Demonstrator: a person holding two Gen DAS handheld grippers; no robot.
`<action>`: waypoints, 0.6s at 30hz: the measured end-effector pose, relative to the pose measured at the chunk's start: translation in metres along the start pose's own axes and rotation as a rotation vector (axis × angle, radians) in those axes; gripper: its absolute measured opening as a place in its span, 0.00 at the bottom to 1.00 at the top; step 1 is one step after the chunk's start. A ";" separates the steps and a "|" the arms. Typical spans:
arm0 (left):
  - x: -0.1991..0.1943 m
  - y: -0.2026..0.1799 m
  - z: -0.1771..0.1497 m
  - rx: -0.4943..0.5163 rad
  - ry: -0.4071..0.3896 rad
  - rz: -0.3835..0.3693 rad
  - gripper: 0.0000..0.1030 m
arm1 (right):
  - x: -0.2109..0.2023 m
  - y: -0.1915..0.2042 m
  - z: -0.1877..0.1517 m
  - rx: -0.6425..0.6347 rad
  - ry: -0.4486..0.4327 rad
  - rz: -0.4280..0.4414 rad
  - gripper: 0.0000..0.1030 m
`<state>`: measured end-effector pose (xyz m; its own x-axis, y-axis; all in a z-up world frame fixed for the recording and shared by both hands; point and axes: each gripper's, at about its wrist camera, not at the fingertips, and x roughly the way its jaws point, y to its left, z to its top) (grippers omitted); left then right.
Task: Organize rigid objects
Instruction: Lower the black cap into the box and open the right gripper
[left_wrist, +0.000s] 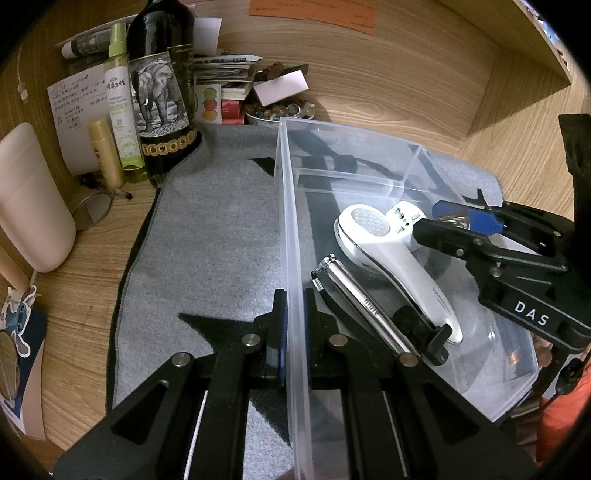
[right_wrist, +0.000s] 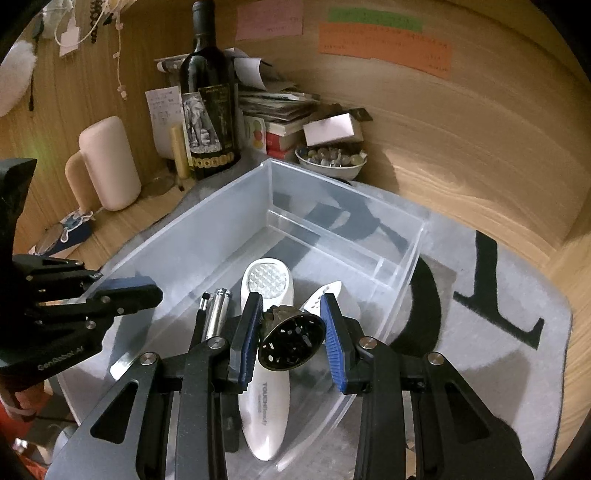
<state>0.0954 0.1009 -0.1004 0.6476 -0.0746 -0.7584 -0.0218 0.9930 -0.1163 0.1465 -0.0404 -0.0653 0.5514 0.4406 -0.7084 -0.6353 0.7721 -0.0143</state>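
Observation:
A clear plastic bin (left_wrist: 284, 192) (right_wrist: 207, 225) stands on a grey mat. In it lie a white handheld device (left_wrist: 391, 258) (right_wrist: 266, 280), a silver and black metal tool (left_wrist: 354, 302) (right_wrist: 218, 310) and a second white item (right_wrist: 325, 295). My left gripper (left_wrist: 294, 321) is shut on the bin's left wall; it also shows in the right wrist view (right_wrist: 122, 291). My right gripper (right_wrist: 291, 332) is shut on a small dark bell-shaped object (right_wrist: 291, 343) above the white device inside the bin; it also shows in the left wrist view (left_wrist: 448, 221).
A dark wine bottle (left_wrist: 162, 92) (right_wrist: 210, 110), a green spray bottle (left_wrist: 122, 107), a pink speaker-like cylinder (left_wrist: 29, 199) (right_wrist: 110, 162), a stack of papers (left_wrist: 225, 70) and a bowl of beads (right_wrist: 330, 158) crowd the desk's back left. Wooden walls enclose the back and right.

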 end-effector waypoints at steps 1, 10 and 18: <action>0.000 0.000 0.000 -0.001 0.000 0.000 0.06 | 0.000 0.000 0.000 -0.001 0.003 -0.004 0.29; 0.000 0.001 0.000 0.000 0.000 0.000 0.06 | -0.007 -0.002 0.001 0.002 -0.005 0.000 0.38; 0.000 0.001 0.000 -0.001 0.000 -0.001 0.06 | -0.029 -0.007 0.003 0.014 -0.062 -0.015 0.53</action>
<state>0.0954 0.1021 -0.1004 0.6476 -0.0756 -0.7582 -0.0217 0.9928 -0.1175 0.1368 -0.0574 -0.0422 0.5937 0.4564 -0.6627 -0.6193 0.7850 -0.0143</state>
